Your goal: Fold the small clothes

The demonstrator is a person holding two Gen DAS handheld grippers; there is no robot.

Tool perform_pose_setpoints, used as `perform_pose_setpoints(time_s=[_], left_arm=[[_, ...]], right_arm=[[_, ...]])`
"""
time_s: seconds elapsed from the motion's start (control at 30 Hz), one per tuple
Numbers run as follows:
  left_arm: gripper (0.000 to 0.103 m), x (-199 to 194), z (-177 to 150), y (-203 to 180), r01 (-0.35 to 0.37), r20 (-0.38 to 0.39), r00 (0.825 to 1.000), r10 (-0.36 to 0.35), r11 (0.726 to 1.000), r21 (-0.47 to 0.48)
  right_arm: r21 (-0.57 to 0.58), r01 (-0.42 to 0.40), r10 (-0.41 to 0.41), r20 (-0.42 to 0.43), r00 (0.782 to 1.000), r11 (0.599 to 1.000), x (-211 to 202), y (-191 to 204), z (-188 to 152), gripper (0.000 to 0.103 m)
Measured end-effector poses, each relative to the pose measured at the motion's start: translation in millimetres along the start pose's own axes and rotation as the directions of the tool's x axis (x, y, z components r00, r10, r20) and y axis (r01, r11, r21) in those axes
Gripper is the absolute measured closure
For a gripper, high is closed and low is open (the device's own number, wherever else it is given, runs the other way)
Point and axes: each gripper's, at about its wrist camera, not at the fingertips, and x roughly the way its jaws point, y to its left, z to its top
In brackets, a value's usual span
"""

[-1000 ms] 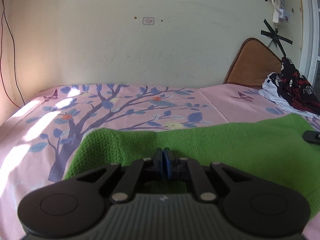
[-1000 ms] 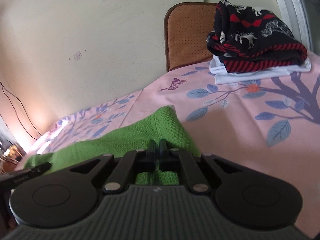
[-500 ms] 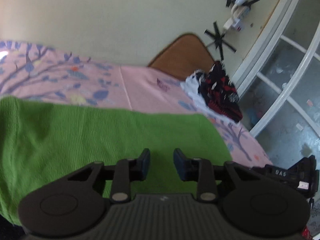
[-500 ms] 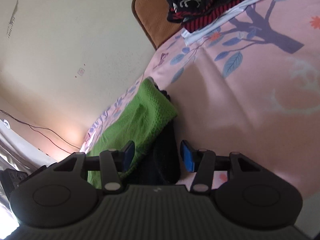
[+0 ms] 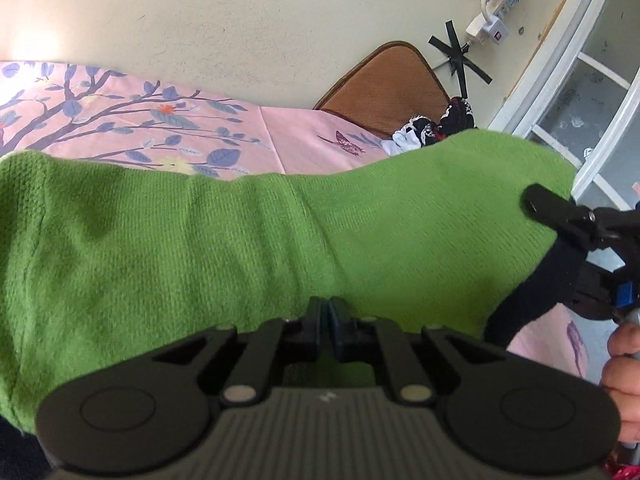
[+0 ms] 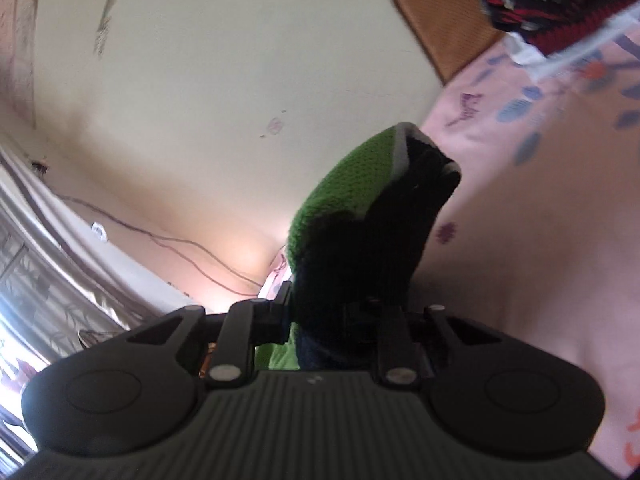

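Note:
A green knitted garment (image 5: pixel 200 248) with a black underside lies across the pink floral bed sheet (image 5: pixel 304 148). My left gripper (image 5: pixel 328 312) sits at its near edge, jaws closing tight on the green cloth. At the right of the left wrist view, my right gripper (image 5: pixel 560 256) holds the garment's right end raised off the bed. In the right wrist view the right gripper (image 6: pixel 332 316) is closing, and the thick green and black fold (image 6: pixel 344 184) fills the gap between its jaws and sticks up past them.
A brown cushion (image 5: pixel 384 76) leans on the wall at the bed's far end. Beside it sits a stack of folded dark and white clothes (image 6: pixel 560 0). A white window frame (image 5: pixel 580 92) is at the right. A hand (image 5: pixel 624 380) grips the right tool.
Both grippers opened over the garment and closed again at new spots. The right gripper has risen with the garment's end, showing its black underside. The left view swung right.

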Motion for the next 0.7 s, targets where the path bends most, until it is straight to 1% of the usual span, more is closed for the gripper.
perform_pose_setpoints(time_s=[0.03, 0.1, 0.17, 0.23, 0.3, 0.33, 0.37, 0.43, 0.47, 0.5, 0.53, 0.57, 0.6, 0.63, 0.67, 0.7], left_arm=[[0.090, -10.6, -0.7, 4.8, 0.007, 0.019, 1.000, -0.007, 1.000, -0.008], [0.084, -44.0, -4.0, 20.9, -0.002, 0.101, 0.995, 0.004, 1.000, -0.020], [0.077, -82.3, -7.9, 45.3, -0.039, 0.180, 0.982, 0.050, 0.997, -0.064], [0.072, -120.2, -11.7, 73.9, -0.077, 0.241, 0.964, 0.111, 0.986, -0.145], [0.070, -151.2, -15.1, 96.5, -0.105, 0.287, 0.943, 0.168, 0.970, -0.220], [0.069, -165.8, -17.9, 106.0, -0.118, 0.311, 0.930, 0.196, 0.960, -0.253], [0.066, -175.3, -20.3, 111.6, -0.125, 0.329, 0.920, 0.214, 0.954, -0.273], [0.061, -190.4, -19.5, 122.3, -0.133, 0.363, 0.899, 0.244, 0.943, -0.305], [0.061, -192.6, -17.3, 124.2, -0.130, 0.372, 0.895, 0.246, 0.942, -0.310], [0.061, -192.9, -14.6, 125.6, -0.121, 0.379, 0.894, 0.238, 0.944, -0.307], [0.061, -191.3, -10.5, 124.6, -0.108, 0.385, 0.896, 0.222, 0.949, -0.295], [0.061, -188.5, -6.7, 122.1, -0.101, 0.388, 0.898, 0.207, 0.956, -0.277], [0.061, -184.4, -2.8, 118.9, -0.099, 0.389, 0.900, 0.195, 0.962, -0.253], [0.061, -177.7, 1.8, 115.5, -0.102, 0.384, 0.904, 0.187, 0.967, -0.232], [0.061, -171.6, 4.8, 114.1, -0.106, 0.376, 0.908, 0.183, 0.971, -0.216], [0.061, -165.5, 7.6, 113.4, -0.105, 0.369, 0.913, 0.176, 0.973, -0.205]], right_arm=[[-0.052, -0.009, 0.009, -0.016, 1.000, 0.999, 9.1, 16.6, -0.5, 0.078], [-0.124, -0.042, 0.035, -0.059, 0.998, 0.991, 27.1, 42.6, -3.1, 0.078], [-0.184, -0.076, 0.056, -0.113, 0.992, 0.980, 51.2, 65.9, -9.7, 0.078], [-0.238, -0.103, 0.062, -0.175, 0.983, 0.966, 79.4, 84.2, -20.5, 0.078], [-0.283, -0.126, 0.054, -0.247, 0.968, 0.951, 112.1, 97.5, -36.1, 0.078], [-0.299, -0.136, 0.048, -0.284, 0.958, 0.945, 126.2, 102.6, -44.8, 0.078], [-0.316, -0.144, 0.038, -0.317, 0.948, 0.938, 142.5, 106.3, -54.0, 0.078], [-0.345, -0.138, -0.006, -0.386, 0.923, 0.928, 175.6, 106.5, -74.3, 0.076], [-0.361, -0.124, -0.042, -0.418, 0.908, 0.924, 190.9, 104.1, -85.2, 0.075], [-0.391, -0.104, -0.090, -0.448, 0.889, 0.915, 203.8, 101.5, -96.2, 0.075], [-0.410, -0.097, -0.113, -0.460, 0.881, 0.907, 214.7, 96.1, -105.7, 0.075], [-0.406, -0.121, -0.074, -0.431, 0.899, 0.906, 209.8, 94.2, -107.9, 0.075], [-0.411, -0.116, -0.081, -0.431, 0.899, 0.904, 206.1, 96.7, -106.4, 0.070], [-0.403, -0.124, -0.072, -0.437, 0.896, 0.907, 201.3, 98.3, -104.0, 0.066], [-0.389, -0.153, -0.040, -0.446, 0.894, 0.909, 192.2, 100.3, -100.1, 0.058], [-0.386, -0.176, -0.016, -0.446, 0.895, 0.906, 182.5, 99.8, -95.3, 0.058]])
